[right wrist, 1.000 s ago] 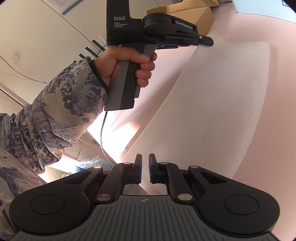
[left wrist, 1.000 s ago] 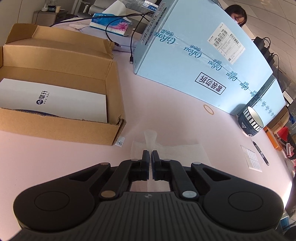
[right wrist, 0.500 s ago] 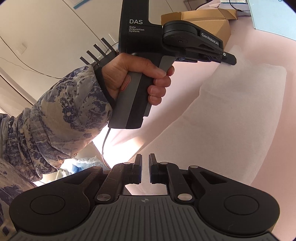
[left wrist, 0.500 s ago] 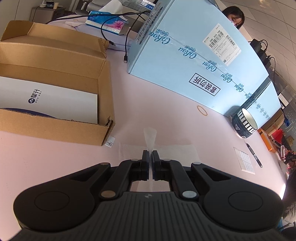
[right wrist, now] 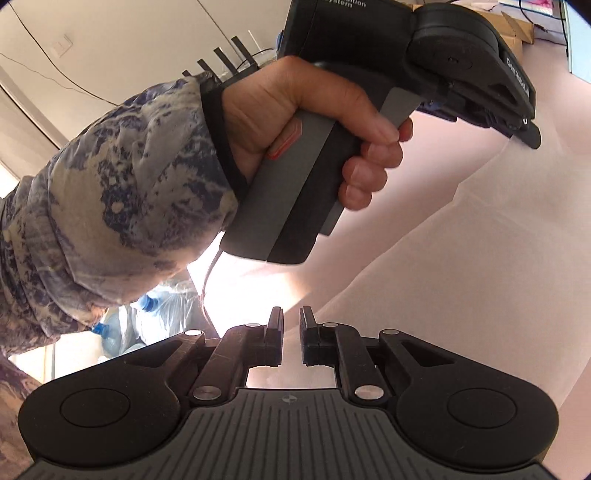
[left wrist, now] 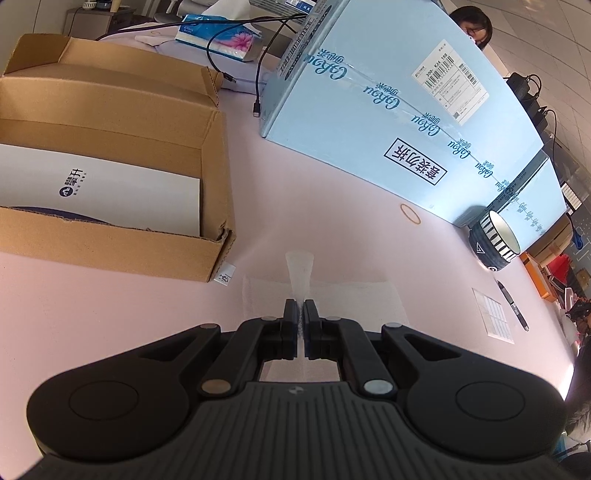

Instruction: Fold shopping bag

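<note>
A white, thin shopping bag (left wrist: 354, 295) lies flat on the pink table (left wrist: 314, 192). Its narrow handle strap (left wrist: 300, 267) sticks out past my left gripper (left wrist: 300, 306), which is shut on the strap just above the bag. In the right wrist view the bag (right wrist: 461, 277) runs up to the tip of the left gripper (right wrist: 532, 136), held by a hand (right wrist: 314, 122) in a patterned sleeve. My right gripper (right wrist: 291, 314) hovers at the bag's near edge. Its jaws stand a narrow gap apart with nothing pinched between them.
An open cardboard box (left wrist: 110, 240) with a white sheet inside stands at the left. A large light-blue carton (left wrist: 388, 122) fills the back. A striped cup (left wrist: 495, 240), a rubber band (left wrist: 410, 213), a pen (left wrist: 513, 304) and a small label sheet (left wrist: 493, 315) lie right. A person (left wrist: 474, 27) sits behind.
The right gripper has moved closer to the hand holding the left gripper and rolled; that hand now fills the upper view. The left gripper stays shut on the strap, in place.
</note>
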Tool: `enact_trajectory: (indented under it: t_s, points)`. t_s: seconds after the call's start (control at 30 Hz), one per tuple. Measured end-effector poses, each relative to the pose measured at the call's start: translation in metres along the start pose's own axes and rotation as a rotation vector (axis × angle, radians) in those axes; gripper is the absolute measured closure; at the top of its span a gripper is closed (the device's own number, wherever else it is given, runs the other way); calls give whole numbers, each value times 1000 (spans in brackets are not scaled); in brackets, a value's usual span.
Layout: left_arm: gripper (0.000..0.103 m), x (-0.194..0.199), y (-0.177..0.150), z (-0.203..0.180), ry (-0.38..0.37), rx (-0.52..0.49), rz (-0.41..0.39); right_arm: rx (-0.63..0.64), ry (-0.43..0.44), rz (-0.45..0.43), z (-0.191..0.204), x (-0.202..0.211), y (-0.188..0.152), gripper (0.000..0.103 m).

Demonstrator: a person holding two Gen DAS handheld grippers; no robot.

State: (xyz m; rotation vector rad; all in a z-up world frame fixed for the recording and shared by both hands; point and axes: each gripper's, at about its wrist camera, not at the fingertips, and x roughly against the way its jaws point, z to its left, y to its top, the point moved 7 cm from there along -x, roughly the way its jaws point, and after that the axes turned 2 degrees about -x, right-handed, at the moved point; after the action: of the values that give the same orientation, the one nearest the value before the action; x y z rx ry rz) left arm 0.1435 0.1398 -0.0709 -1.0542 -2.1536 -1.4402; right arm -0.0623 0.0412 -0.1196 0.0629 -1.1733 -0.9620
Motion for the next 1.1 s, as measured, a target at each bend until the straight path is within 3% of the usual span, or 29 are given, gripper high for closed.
enact_trajectory:
  t_s: [0.07, 0.17, 0.23, 0.27, 0.37, 0.5, 0.67, 0.77, 0.9, 0.93, 1.0, 1.03, 1.1]
  points:
    - [100, 1, 1, 1, 1, 1, 1, 12, -12, 13, 1, 3, -5, 93]
    - [100, 1, 2, 0, 3, 1, -1, -14, -18, -35, 0, 23, -9, 93]
    - [100, 1, 3, 1, 8, -2, 0, -28, -24, -101, -1, 45, -10, 85]
    - [100, 1, 4, 2, 10, -1, 3, -19, -45, -125, -2, 54, -11, 73]
    - [100, 0, 5, 6, 16, 3, 5, 5, -105, -129, -5, 75, -26, 70]
    - [97, 3, 6, 9, 21, 14, -3, -128, -184, -109, -40, 123, -60, 70]
    - [82, 18, 3, 9, 33, -13, -6, -332, -224, -174, -88, 132, -73, 70]
    - [82, 34, -9, 12, 44, -5, 11, -398, -240, -235, -100, 136, -77, 69]
    - [79, 73, -35, 19, -4, 110, 7, -442, -247, -313, -114, 138, -70, 66]
    - [74, 83, -44, 18, -51, 149, 8, -455, -252, -335, -119, 139, -68, 66]
    - [65, 101, -66, 19, -72, 204, 12, -472, -259, -363, -130, 156, -61, 66]
    - [59, 108, -77, 21, -53, 220, 18, -472, -258, -371, -133, 156, -58, 66]
    - [59, 118, -96, 23, -14, 249, 35, -463, -247, -384, -137, 160, -48, 66]
